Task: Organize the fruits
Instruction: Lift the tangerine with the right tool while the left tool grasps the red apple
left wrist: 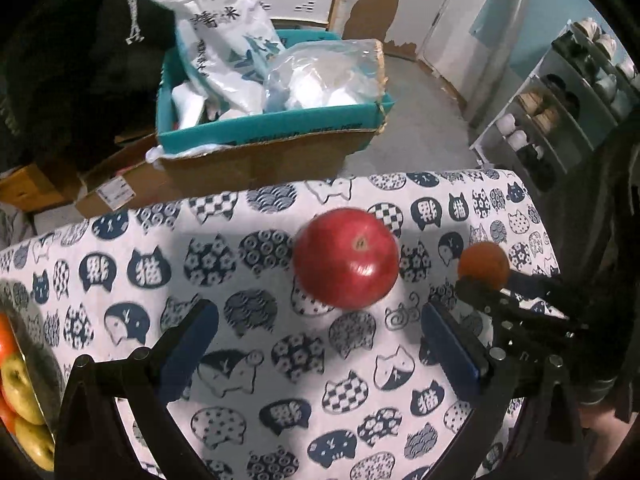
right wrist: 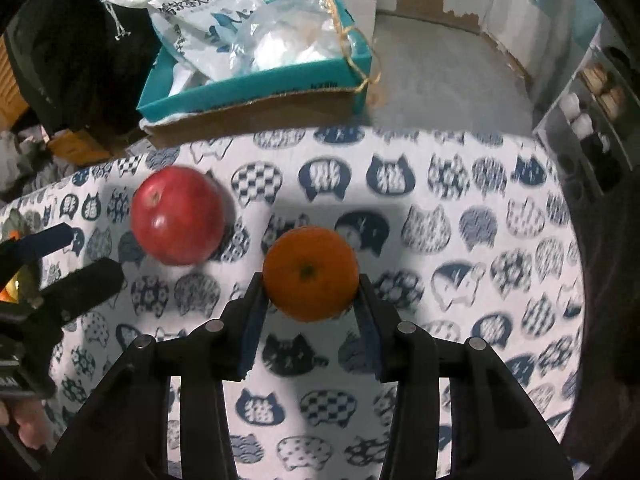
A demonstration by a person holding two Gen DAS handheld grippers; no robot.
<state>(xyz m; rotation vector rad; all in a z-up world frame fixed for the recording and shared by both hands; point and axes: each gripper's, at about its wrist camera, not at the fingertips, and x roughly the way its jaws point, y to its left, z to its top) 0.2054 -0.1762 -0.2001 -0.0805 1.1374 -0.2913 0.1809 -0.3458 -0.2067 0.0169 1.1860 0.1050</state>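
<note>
A red apple (left wrist: pixel 346 258) (right wrist: pixel 178 216) rests on the cat-patterned tablecloth (left wrist: pixel 240 360) (right wrist: pixel 460 208). My left gripper (left wrist: pixel 320 312) is open, its blue-padded fingers spread wide just short of the apple, with nothing between them. In the right wrist view the left gripper (right wrist: pixel 86 254) shows at the left edge, beside the apple. My right gripper (right wrist: pixel 311 280) is shut on an orange (right wrist: pixel 311 268), with a pad pressed on each side. In the left wrist view the orange (left wrist: pixel 483 260) sits at the tip of the right gripper (left wrist: pixel 492 292), to the right of the apple.
A bowl (left wrist: pixel 36 364) with yellow-green apples and orange fruit sits at the table's left edge. Beyond the far edge, a teal box (left wrist: pixel 272 128) (right wrist: pixel 256 88) full of plastic bags stands on cardboard boxes. A shoe rack (left wrist: pixel 560 120) stands at the right, on a grey floor.
</note>
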